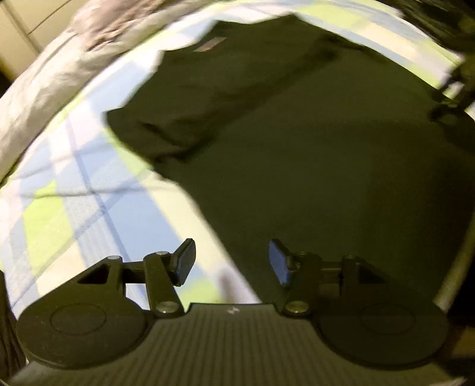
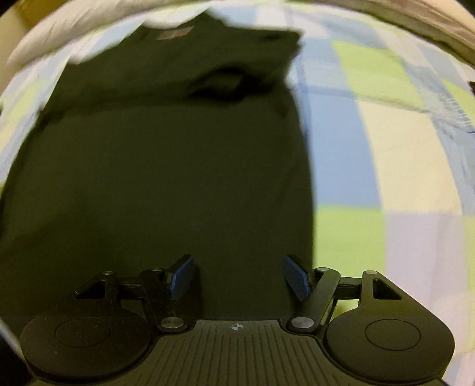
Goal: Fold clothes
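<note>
A dark T-shirt (image 1: 311,166) lies spread flat on a checked bedsheet (image 1: 65,207), its neck label (image 1: 209,44) at the far end. One sleeve sticks out to the left in the left wrist view. My left gripper (image 1: 231,261) hovers open over the shirt's near left edge, nothing between its blue pads. In the right wrist view the same shirt (image 2: 166,184) fills the left and middle, with a sleeve folded in near the top right. My right gripper (image 2: 239,276) is open above the shirt's near right hem, holding nothing.
The blue, green and white checked bedsheet (image 2: 386,148) extends to the right of the shirt. A pale pillow or blanket (image 1: 59,71) lies along the far left edge of the bed, also seen as a white pillow (image 2: 89,23) at the top.
</note>
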Demonstrator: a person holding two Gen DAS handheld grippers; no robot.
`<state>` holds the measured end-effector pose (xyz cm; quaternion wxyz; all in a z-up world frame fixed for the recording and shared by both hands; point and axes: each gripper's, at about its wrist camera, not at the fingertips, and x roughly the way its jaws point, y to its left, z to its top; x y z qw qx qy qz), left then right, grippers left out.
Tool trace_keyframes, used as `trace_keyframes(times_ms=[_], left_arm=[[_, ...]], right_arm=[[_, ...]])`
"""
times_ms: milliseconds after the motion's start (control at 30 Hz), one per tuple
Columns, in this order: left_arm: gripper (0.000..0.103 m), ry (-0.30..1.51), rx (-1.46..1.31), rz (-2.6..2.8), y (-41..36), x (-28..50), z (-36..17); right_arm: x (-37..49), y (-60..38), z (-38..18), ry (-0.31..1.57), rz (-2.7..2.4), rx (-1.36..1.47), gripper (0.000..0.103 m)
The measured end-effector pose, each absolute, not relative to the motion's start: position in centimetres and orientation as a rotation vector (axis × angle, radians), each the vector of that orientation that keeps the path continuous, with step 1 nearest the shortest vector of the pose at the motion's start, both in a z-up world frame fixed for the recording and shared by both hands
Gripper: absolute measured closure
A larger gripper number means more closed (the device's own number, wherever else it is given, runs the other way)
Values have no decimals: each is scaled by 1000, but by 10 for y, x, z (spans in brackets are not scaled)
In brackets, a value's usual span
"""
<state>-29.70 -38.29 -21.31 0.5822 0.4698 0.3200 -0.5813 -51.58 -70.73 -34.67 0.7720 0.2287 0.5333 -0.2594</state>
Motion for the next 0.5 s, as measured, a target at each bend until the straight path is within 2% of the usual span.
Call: trace_keyframes(times_ms=[233, 500], left_arm=[[52, 698, 1259, -1549, -316, -379, -237], [52, 435, 1405, -1727, -263, -420, -265]], right_arm=[[-539, -655, -344, 1197, -598, 467, 33], [-545, -594, -325, 1184, -562, 340, 33]])
